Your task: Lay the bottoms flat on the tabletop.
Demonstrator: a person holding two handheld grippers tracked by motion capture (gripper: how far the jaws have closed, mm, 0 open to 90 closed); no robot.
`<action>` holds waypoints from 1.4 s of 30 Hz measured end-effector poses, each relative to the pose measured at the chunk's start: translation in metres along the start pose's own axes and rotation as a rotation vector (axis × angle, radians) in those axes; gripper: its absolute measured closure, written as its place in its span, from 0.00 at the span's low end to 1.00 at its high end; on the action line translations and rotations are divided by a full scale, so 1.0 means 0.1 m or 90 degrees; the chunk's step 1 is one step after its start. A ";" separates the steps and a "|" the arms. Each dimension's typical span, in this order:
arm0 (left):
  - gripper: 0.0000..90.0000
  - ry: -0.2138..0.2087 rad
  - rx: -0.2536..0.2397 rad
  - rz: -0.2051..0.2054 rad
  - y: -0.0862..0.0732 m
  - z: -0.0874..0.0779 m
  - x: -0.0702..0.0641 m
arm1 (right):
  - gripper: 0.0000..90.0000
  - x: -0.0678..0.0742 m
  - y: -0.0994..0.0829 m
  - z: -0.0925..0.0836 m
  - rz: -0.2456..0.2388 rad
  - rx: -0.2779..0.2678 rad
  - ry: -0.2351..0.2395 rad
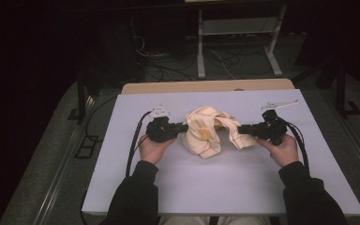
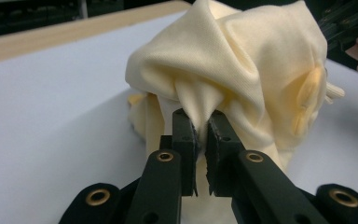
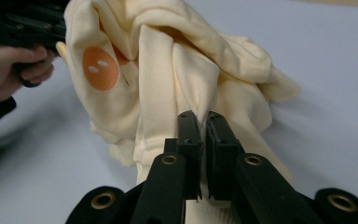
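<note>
Both claws were clenched on our cream cloth (image 1: 205, 131): the left gripper (image 1: 183, 127) pinched a fold at its left side, the right gripper (image 1: 240, 130) at its right. We held both hands low and level, jaws pointing toward each other, the crumpled cloth between them over the white table (image 1: 215, 183).

Bare table (image 1: 225, 183) (near side) lies open; cloth (image 1: 206, 131) blocks centre.

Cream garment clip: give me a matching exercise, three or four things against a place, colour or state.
1. cream garment
2. left hand-held gripper
3. right hand-held gripper
4. table

A. pale lavender-white top
B. bunched up between both grippers
C. shut on the garment's left side in the high view
D. shut on the garment's right side in the high view

Pairs: 1-B, 2-C, 3-D, 4-A
</note>
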State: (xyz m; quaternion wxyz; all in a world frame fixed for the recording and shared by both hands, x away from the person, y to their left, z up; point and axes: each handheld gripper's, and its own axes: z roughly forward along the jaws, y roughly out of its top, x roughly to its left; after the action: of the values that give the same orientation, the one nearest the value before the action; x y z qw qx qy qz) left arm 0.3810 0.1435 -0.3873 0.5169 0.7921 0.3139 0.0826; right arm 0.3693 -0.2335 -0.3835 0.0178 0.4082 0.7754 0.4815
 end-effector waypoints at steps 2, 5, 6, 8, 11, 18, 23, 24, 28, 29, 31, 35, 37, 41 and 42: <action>0.91 0.003 0.003 0.003 0.05 -0.03 0.00 | 0.94 0.02 0.05 -0.05 -0.002 -0.012 0.002; 0.91 0.014 0.009 0.011 0.16 -0.07 0.01 | 0.94 0.04 0.14 -0.09 -0.006 -0.021 -0.002; 0.91 0.016 0.006 0.012 0.20 -0.09 0.01 | 0.94 0.04 0.17 -0.10 -0.009 -0.023 -0.002; 0.91 0.021 0.001 0.013 0.29 -0.12 0.00 | 0.94 0.05 0.26 -0.13 -0.011 -0.027 0.000; 0.91 0.029 -0.008 0.017 0.43 -0.16 0.00 | 0.94 0.06 0.41 -0.18 -0.011 -0.039 0.001; 0.91 0.040 -0.028 0.017 0.66 -0.24 -0.02 | 0.94 0.07 0.70 -0.28 -0.011 -0.056 -0.007; 0.91 0.042 -0.028 0.019 0.72 -0.26 -0.03 | 0.94 0.05 0.76 -0.27 -0.011 -0.047 -0.015; 0.91 0.043 -0.026 0.021 0.71 -0.26 -0.03 | 0.94 0.04 0.76 -0.26 -0.010 -0.044 -0.019; 0.91 0.033 -0.009 0.016 0.61 -0.18 -0.05 | 0.94 -0.03 0.65 -0.19 0.005 -0.032 -0.019; 0.91 0.029 -0.006 0.012 0.57 -0.14 -0.05 | 0.94 -0.05 0.60 -0.16 0.009 -0.025 -0.019; 0.91 0.019 0.000 0.004 0.47 -0.07 -0.06 | 0.94 -0.11 0.48 -0.09 0.019 -0.003 -0.030; 0.91 0.001 0.013 -0.005 0.34 0.06 -0.09 | 0.94 -0.25 0.25 0.04 0.052 0.029 -0.041; 0.91 -0.010 0.019 -0.007 0.30 0.11 -0.12 | 0.91 -0.30 0.15 0.06 0.071 0.036 -0.044; 0.91 -0.022 0.051 0.019 0.28 0.21 -0.23 | 0.77 -0.37 0.08 0.02 0.109 0.015 -0.026; 0.91 -0.024 0.056 0.024 0.28 0.23 -0.26 | 0.72 -0.38 0.08 -0.01 0.117 0.001 -0.026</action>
State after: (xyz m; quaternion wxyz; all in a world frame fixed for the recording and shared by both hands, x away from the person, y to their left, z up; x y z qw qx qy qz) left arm 0.3826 0.1028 -0.3685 0.4859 0.8212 0.2924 0.0637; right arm 0.3991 -0.2575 -0.3905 -0.0109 0.4874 0.7347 0.4716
